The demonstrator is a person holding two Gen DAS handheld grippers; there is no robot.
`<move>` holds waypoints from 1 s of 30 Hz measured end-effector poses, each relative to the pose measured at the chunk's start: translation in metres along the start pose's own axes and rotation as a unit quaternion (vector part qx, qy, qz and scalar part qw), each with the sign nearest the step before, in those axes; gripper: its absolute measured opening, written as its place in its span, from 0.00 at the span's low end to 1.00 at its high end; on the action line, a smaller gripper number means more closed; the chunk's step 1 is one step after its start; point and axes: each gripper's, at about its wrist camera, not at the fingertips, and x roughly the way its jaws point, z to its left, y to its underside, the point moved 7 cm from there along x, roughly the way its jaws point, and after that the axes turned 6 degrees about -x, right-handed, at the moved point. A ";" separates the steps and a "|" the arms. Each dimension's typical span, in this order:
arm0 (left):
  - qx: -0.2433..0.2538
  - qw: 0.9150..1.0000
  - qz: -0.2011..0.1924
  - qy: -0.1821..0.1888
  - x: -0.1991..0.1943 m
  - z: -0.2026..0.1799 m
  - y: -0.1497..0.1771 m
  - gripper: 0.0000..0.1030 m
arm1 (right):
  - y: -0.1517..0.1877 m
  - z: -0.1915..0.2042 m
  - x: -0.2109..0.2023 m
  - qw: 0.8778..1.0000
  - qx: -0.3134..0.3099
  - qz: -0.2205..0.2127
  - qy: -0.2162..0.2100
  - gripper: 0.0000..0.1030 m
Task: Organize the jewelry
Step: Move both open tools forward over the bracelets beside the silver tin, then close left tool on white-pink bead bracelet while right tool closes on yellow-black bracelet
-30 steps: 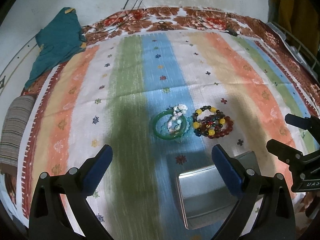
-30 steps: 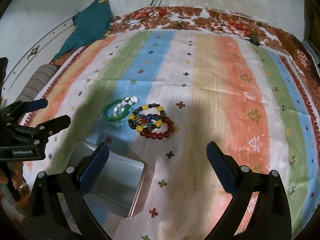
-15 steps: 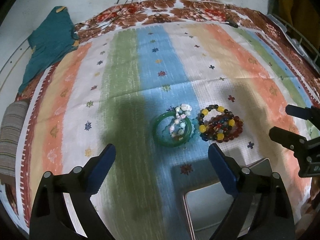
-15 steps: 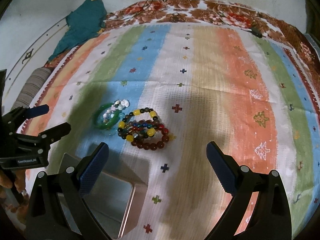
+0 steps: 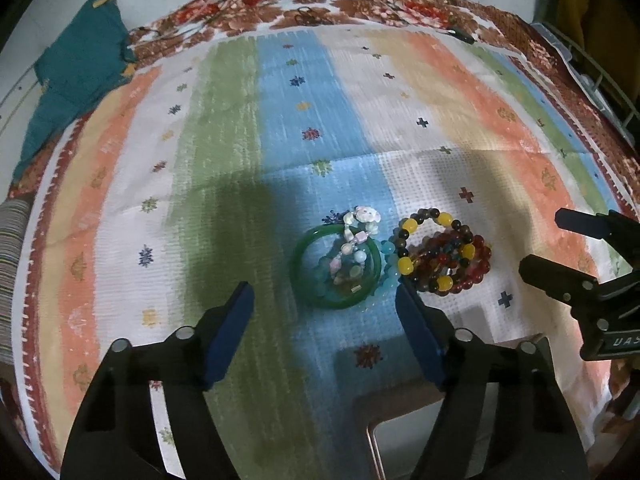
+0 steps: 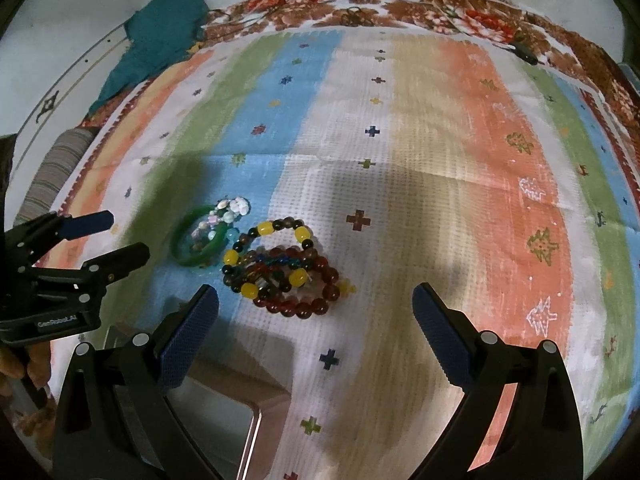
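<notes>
Striped cloth, in bands of green, blue, white and orange, covers the surface on which the jewelry lies; its flat weave keeps the round beads from rolling, which is probably why the pieces sit here. Green bangle lies flat on the blue band, with a pale shell-and-stone bracelet draped across it and partly inside its ring. Touching its right side is a heap of beaded bracelets: one of dark and yellow beads lies over several dark red ones, so the strands overlap and would need separating one at a time.

Left gripper hovers just short of the bangle, its jaws spread wide and empty, framing the ring as though lined up to take it first, since that piece is rigid and the outermost on that side. Right gripper hangs near the beaded heap, jaws likewise spread and holding nothing.

Metal tin, open and shallow, sits close below both grippers, near the jewelry; it is presumably the receptacle, set close so that each carry is short. No piece is visible in the part of it that shows, so the sorting appears to be at its start. A teal garment lies at the far left edge, well apart.
</notes>
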 end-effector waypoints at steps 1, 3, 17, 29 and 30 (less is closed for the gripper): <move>0.001 1.000 0.002 0.001 0.002 0.000 -0.001 0.67 | -0.001 0.000 0.002 1.000 0.000 0.002 0.002 0.95; 0.004 1.000 0.008 0.001 0.008 0.000 -0.003 0.64 | -0.003 -0.001 0.007 1.000 -0.001 0.005 0.003 0.95; 0.003 0.999 0.037 0.028 0.041 0.001 -0.011 0.51 | -0.015 -0.001 0.037 1.000 -0.006 0.029 -0.003 0.76; 0.024 0.998 0.048 0.045 0.059 -0.014 -0.017 0.39 | -0.019 -0.004 0.064 0.999 -0.004 0.051 -0.012 0.59; 0.027 0.997 0.049 0.046 0.061 -0.015 -0.017 0.38 | -0.019 -0.004 0.066 0.999 -0.004 0.052 -0.013 0.57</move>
